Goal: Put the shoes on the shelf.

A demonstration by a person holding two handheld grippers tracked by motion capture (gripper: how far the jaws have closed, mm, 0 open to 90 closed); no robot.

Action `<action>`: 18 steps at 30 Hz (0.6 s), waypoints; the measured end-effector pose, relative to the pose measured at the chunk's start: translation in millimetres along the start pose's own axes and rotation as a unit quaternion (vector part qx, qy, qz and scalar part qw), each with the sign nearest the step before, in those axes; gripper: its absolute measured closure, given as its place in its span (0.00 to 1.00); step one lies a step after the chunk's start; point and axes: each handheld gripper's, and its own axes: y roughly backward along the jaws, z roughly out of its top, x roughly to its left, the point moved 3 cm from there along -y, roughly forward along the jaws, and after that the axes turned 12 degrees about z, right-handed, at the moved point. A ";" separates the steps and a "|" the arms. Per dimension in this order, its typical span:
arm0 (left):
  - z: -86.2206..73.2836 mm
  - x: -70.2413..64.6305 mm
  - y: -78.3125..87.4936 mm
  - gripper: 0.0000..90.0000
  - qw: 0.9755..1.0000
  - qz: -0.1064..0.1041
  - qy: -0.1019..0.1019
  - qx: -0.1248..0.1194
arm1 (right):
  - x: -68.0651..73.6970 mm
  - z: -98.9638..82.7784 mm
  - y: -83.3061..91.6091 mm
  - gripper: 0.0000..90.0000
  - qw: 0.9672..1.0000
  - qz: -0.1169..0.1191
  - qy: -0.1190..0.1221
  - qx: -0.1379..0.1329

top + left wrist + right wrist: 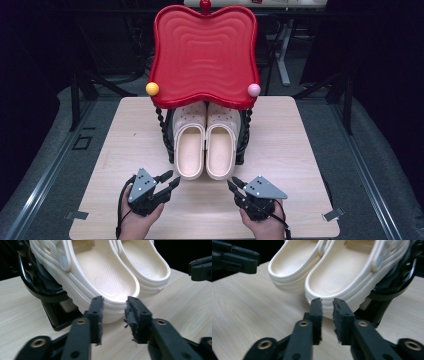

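Two cream clogs, left clog and right clog, sit side by side on a black rack mid-counter, heels toward the person. High view adds a red wavy tray on top, hiding the toes. Gripper views give close heel detail. Left hand-held gripper: jaws partly open, empty, just short of the left heel. Right hand-held gripper: narrow gap, empty, near the right heel.
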 end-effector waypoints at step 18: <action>-17.5 -15.9 -18.6 1.00 0.999 -0.030 -0.010 0.042 | 5.7 -8.8 -26.5 1.00 0.999 0.016 -0.022 0.036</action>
